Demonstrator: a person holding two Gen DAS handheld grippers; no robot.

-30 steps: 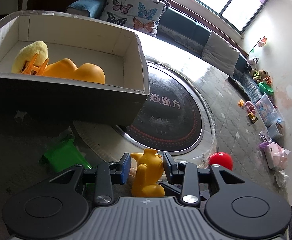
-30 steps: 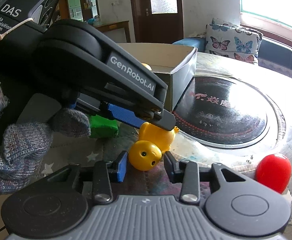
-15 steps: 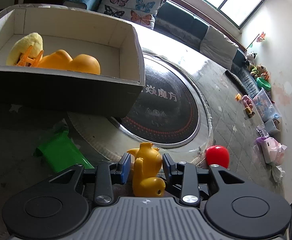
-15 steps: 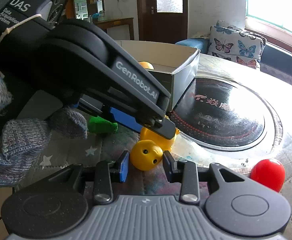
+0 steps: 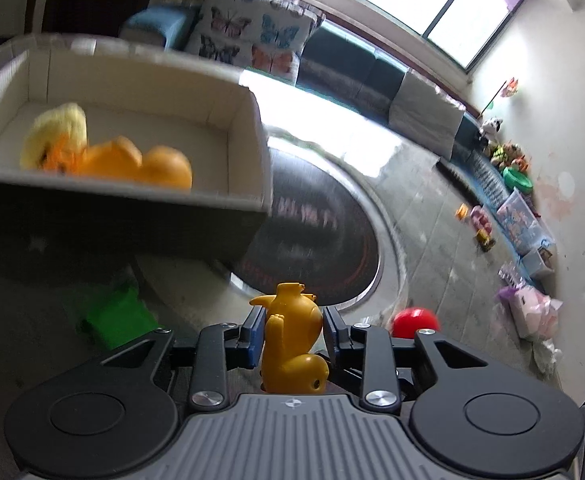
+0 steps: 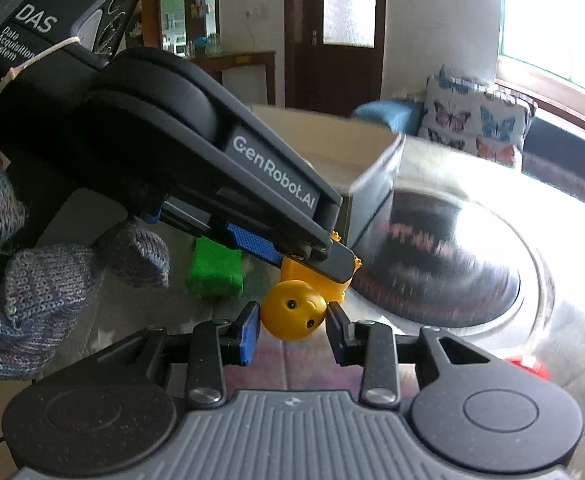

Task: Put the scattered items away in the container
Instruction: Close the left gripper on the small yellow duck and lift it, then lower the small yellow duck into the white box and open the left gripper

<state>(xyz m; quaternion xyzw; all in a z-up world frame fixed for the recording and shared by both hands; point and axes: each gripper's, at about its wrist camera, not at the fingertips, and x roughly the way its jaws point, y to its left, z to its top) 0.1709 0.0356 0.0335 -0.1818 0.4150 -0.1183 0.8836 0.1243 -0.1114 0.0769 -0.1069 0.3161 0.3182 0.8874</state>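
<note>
While the grey container [image 5: 124, 224] already held a pale plush toy [image 5: 54, 134] and orange toys [image 5: 140, 162], three items were seen outside it, so the tidying was judged partly done. The yellow duck [image 5: 292, 340] was clamped in the left tool [image 5: 291, 336]; the right tool [image 6: 292, 330] was spread around the duck's head, contact not determinable. A green block [image 5: 118, 318] and red ball [image 5: 414, 320] lay on the table [image 5: 408, 208], a round glass-topped one. A sofa [image 5: 372, 80] and butterfly cushion [image 5: 256, 36] were noted beyond.
</note>
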